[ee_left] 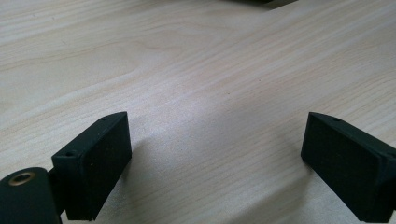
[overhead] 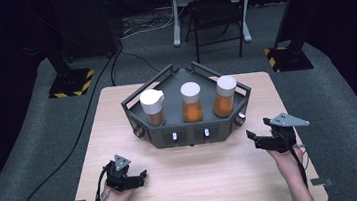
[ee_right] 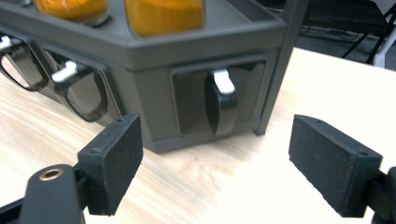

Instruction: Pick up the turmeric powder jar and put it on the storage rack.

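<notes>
Three white-capped jars (overhead: 192,102) of orange powder stand in a row in the dark rack (overhead: 190,133) mid-table (overhead: 117,112). Left tongs (overhead: 133,179) rest near the table's front, jaws wide and empty; right tongs (overhead: 259,131), also agape and empty, hover beside the rack's right corner. Up close, the right gripper view shows a white-tipped knob (ee_right: 221,99) on the rack's angled face.

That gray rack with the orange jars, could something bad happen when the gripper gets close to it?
Maybe. The right gripper is open and aimed at the dark knob on the gray rack. If a jaw bumps the rack's wall instead of the knob, the rack could slide on the table.
The three jars stand loose on top, so a hard shove might tip one over.
</notes>
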The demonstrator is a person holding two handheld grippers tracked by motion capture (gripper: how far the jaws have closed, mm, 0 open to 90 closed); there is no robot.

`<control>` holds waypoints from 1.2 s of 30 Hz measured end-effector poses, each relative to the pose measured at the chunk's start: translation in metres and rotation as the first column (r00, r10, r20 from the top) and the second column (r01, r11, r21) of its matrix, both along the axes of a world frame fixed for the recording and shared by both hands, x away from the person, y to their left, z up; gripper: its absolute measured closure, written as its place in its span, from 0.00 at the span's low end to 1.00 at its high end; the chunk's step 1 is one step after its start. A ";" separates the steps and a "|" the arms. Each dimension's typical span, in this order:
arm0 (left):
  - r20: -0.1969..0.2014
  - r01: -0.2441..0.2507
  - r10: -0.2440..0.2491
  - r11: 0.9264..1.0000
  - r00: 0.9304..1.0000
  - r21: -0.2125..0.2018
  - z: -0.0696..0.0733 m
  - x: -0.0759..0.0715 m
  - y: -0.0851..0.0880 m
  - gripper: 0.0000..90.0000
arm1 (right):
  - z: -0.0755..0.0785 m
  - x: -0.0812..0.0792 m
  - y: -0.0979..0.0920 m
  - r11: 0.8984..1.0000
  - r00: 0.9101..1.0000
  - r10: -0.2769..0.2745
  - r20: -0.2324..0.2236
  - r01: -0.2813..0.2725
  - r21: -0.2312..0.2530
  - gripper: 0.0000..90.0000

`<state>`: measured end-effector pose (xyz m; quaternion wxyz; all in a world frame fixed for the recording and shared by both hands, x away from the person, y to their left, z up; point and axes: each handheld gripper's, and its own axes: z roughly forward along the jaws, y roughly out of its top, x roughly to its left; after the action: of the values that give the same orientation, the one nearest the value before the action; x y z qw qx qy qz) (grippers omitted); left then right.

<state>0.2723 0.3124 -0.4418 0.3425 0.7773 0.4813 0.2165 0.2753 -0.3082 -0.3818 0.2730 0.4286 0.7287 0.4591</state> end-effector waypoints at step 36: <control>-0.001 -0.003 0.003 1.000 1.000 -0.002 0.000 0.000 0.000 0.09 | -0.075 -0.028 -0.028 0.999 0.994 -0.050 -0.097 0.052 0.015 0.19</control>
<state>0.2723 0.3123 -0.4419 0.3428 0.7762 0.4831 0.2159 0.2469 -0.3358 -0.4568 0.2454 0.4710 0.7258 0.4372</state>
